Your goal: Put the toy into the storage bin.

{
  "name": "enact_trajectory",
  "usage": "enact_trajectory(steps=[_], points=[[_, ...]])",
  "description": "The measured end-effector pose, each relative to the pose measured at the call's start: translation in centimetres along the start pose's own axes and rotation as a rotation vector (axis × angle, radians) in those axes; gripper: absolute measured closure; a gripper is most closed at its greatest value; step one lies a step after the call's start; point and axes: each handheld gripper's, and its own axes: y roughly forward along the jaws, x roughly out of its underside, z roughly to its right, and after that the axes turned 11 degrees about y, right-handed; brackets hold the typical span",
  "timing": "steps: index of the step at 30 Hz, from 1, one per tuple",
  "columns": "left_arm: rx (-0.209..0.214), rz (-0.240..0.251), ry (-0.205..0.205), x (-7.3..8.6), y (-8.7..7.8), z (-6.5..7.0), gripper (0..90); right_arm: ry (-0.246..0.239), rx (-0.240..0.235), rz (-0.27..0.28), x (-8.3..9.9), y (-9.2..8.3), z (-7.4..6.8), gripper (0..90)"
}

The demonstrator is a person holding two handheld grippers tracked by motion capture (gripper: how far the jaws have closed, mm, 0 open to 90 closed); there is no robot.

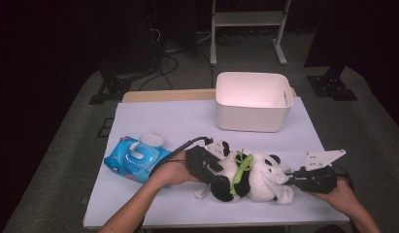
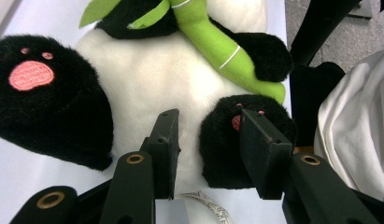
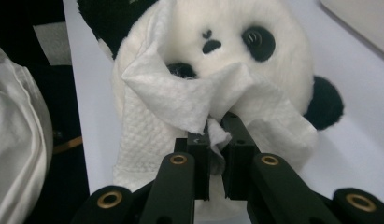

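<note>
A black-and-white panda plush (image 1: 257, 177) lies on its back near the table's front edge, with a green bamboo stalk (image 2: 208, 42) across its belly. My left gripper (image 1: 217, 171) is at its lower end. The jaws of my left gripper (image 2: 208, 116) sit around one black foot (image 2: 222, 149), with the right pad against it. My right gripper (image 1: 289, 180) is at the panda's head. It (image 3: 215, 126) is shut on a bunched white wipe (image 3: 175, 98) that drapes over the lower part of the panda's face (image 3: 227, 32).
A white bin (image 1: 253, 119) stands at the back of the white table (image 1: 163, 121). A blue pack of wipes (image 1: 134, 158) lies at the left, with a round white lid (image 1: 152, 139) behind it. White cloth (image 2: 358, 126) hangs past the table's near edge.
</note>
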Motion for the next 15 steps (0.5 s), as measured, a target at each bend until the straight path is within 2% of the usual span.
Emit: enact_trajectory(steps=[4, 8, 11, 15], points=[[-0.004, -0.009, 0.001, 0.0, 0.2, 0.0, 57.9, 0.017, -0.013, 0.021, 0.3, 0.2, -0.1, 82.8], [-0.006, -0.001, -0.007, 0.2, 0.2, 0.0, 58.0, -0.004, -0.012, 0.022, -0.5, 0.4, -0.5, 82.8], [0.008, 0.015, -0.018, 0.5, 0.3, -0.2, 57.9, -0.032, 0.013, 0.012, -1.2, 0.7, -0.8, 82.8], [0.006, 0.020, -0.024, 0.6, 0.4, -0.2, 57.9, -0.027, 0.013, 0.009, -1.9, 0.9, -0.2, 82.9]])
